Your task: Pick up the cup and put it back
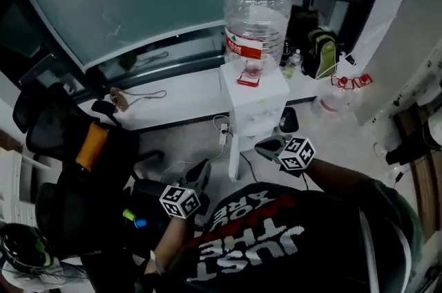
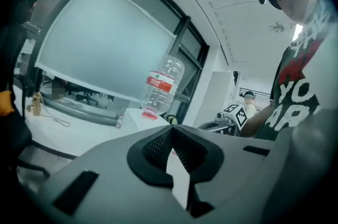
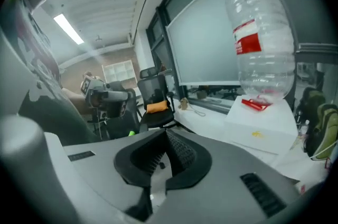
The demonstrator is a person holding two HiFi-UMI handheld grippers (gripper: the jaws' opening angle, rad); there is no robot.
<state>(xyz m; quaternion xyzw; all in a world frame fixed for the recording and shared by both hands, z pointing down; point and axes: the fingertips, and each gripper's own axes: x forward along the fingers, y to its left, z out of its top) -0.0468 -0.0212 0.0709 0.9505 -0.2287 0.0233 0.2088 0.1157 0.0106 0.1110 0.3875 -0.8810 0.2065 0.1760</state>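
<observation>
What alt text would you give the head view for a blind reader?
From above, a person in a dark shirt holds the left gripper and right gripper toward a white water dispenser topped with a clear bottle. A black chair with an orange cushion stands at left.

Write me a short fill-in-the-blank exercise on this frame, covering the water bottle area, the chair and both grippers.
1. The clear water bottle sits upside down on a ____ dispenser.
2. The black chair carries an ____ cushion.
3. The left gripper and the right gripper both have their jaws ____, with nothing between them.

Missing words: white; orange; shut.
</observation>
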